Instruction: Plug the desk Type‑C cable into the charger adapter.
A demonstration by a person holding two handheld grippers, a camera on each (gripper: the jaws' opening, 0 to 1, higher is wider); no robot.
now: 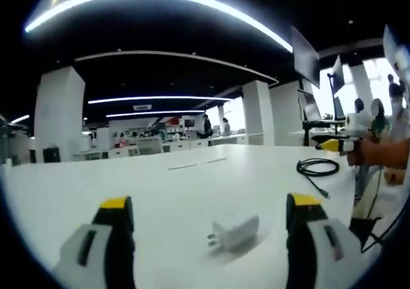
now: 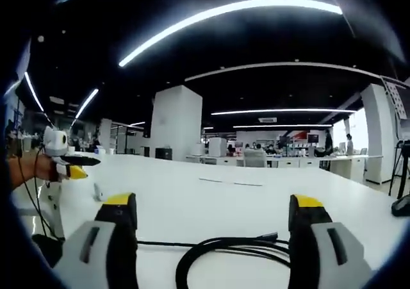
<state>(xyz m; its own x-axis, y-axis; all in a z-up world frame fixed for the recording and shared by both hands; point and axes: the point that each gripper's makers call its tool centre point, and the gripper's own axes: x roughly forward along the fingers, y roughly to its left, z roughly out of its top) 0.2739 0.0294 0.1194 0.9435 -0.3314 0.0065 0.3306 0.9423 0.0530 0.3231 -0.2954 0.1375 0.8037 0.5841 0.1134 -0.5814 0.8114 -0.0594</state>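
In the left gripper view, the left gripper (image 1: 210,220) is held low over a white counter (image 1: 160,186) with its yellow-tipped jaws spread wide and holding nothing, and a white charger adapter (image 1: 236,232) is seen lying on its side on the counter between them, prongs turned to the left. A coiled black Type-C cable (image 1: 317,169) is seen resting farther off on the counter, with the right gripper (image 1: 337,145) hovering just beyond it. In the right gripper view, the right gripper's jaws are likewise spread and empty, the cable's black loop lies on the counter between them, and the adapter is seen as a small white shape far to the left, near the left gripper.
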